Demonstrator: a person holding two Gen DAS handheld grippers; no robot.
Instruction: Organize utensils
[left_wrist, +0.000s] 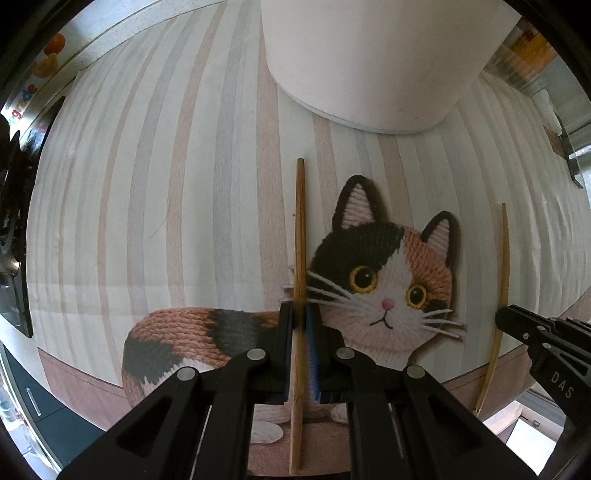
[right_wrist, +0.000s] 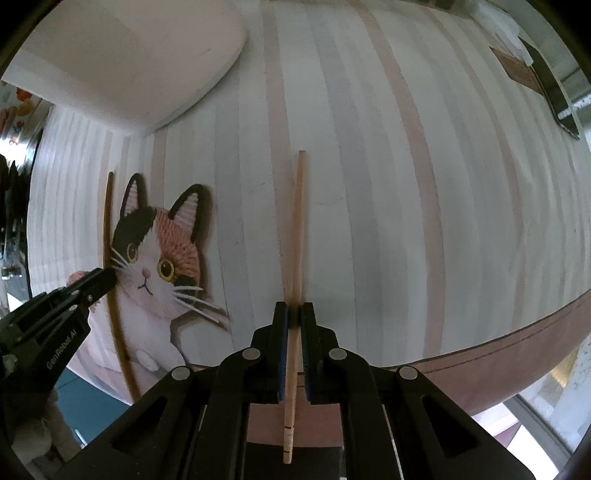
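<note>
- A home dining spot; a striped tablecloth (left_wrist: 155, 192) printed with a calico cat (left_wrist: 384, 273)
- wooden chopsticks (right_wrist: 297, 229) lying by a white container (left_wrist: 369, 59)

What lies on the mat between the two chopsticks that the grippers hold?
In the left wrist view, only the printed calico cat's face on the striped mat lies between the left chopstick and the right chopstick; no object rests there.

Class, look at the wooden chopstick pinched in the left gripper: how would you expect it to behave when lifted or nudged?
The chopstick looks thin and wooden, so probably light and stiff. Its slender shape suggests it could roll if dropped. Pinched at one spot, it may pivot.
</note>
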